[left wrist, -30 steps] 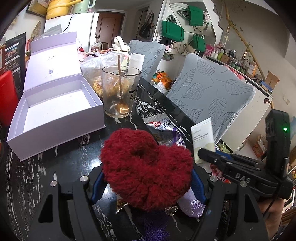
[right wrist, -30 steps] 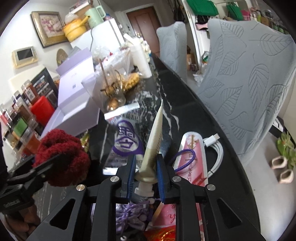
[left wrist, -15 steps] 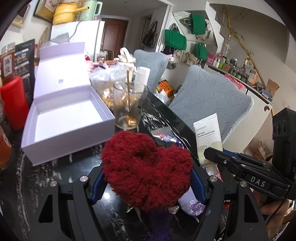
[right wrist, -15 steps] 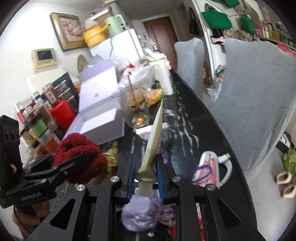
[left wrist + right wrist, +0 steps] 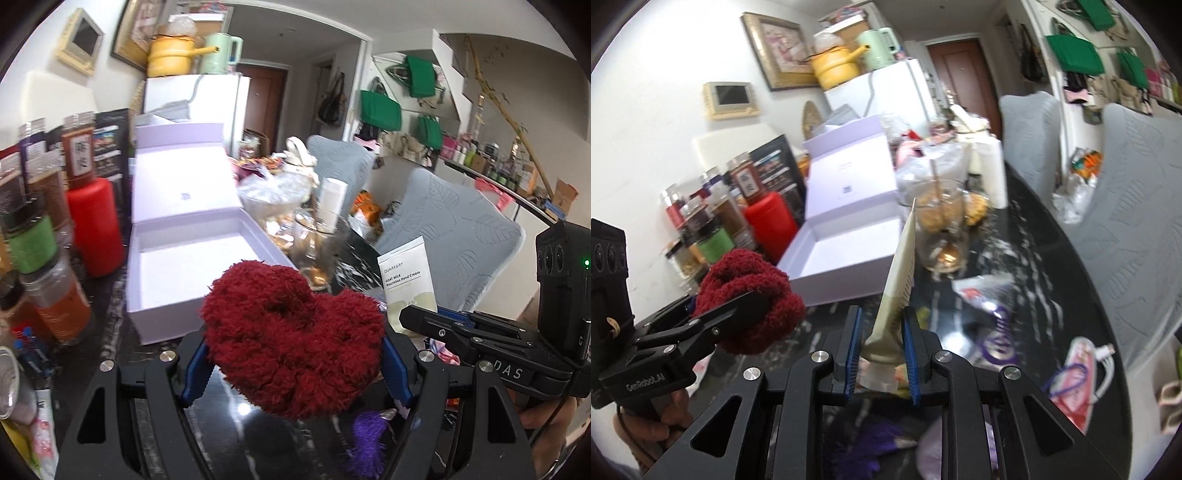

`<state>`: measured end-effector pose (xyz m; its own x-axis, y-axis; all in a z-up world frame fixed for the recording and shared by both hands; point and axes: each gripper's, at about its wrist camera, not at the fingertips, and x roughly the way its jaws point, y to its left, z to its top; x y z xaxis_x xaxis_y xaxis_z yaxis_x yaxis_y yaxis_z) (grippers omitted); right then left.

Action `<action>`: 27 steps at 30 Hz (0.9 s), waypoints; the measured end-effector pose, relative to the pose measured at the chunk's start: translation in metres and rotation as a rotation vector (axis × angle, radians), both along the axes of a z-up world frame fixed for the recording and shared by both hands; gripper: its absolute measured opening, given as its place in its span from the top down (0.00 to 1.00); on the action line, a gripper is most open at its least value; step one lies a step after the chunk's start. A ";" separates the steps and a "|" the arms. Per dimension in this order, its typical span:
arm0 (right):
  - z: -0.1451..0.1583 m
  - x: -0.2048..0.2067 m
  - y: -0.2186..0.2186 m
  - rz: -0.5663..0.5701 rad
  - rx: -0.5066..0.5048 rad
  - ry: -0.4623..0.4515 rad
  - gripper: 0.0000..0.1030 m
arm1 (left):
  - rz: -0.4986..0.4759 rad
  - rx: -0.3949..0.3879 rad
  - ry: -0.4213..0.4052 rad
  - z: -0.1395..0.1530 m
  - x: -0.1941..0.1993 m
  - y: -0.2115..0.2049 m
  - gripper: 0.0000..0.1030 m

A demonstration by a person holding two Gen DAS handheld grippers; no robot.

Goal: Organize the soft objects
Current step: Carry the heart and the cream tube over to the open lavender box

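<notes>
- The left gripper (image 5: 295,354) has its jaws pressed against both sides of one fluffy dark red scrunchie (image 5: 291,336), held above the bench (image 5: 255,435); the scrunchie hides the inner faces of the blue pads.
- The right gripper (image 5: 881,354) has its jaws closed tight on one cream hand-cream tube (image 5: 899,280), cap end down between the pads, flat end tilted up and away; the cap is partly hidden by the jaws.
- In the left wrist view the tube's label side shows beside the scrunchie, with the right gripper's body below it.
- Under the grippers lies a purple tassel (image 5: 365,439), cut off by the jaws and blurred; what it is attached to cannot be told.
- One open lilac box (image 5: 192,273) sits on the bench just beyond the scrunchie, lid upright, inside bare; its near corner is hidden by the scrunchie.
- One glass cup (image 5: 938,236) with a spoon stands right of the box, smeared by blur.
- Several jars and one red bottle (image 5: 94,225) crowd the left; their count is unclear.
- Two grey chairs (image 5: 458,236) stand past the bench edge.
</notes>
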<state>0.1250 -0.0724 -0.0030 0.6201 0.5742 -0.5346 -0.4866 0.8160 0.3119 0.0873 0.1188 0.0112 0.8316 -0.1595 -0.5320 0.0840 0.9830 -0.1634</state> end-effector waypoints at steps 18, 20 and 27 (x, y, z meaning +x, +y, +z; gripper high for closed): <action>0.044 0.019 0.066 0.158 0.029 -0.097 0.79 | 0.131 0.052 -0.116 0.040 -0.001 0.052 0.26; 0.051 0.023 0.069 0.163 0.038 -0.111 0.79 | 0.135 0.056 -0.132 0.046 0.001 0.057 0.26; 0.079 0.037 0.080 0.163 0.055 -0.170 0.79 | 0.146 0.081 -0.183 0.067 0.018 0.069 0.26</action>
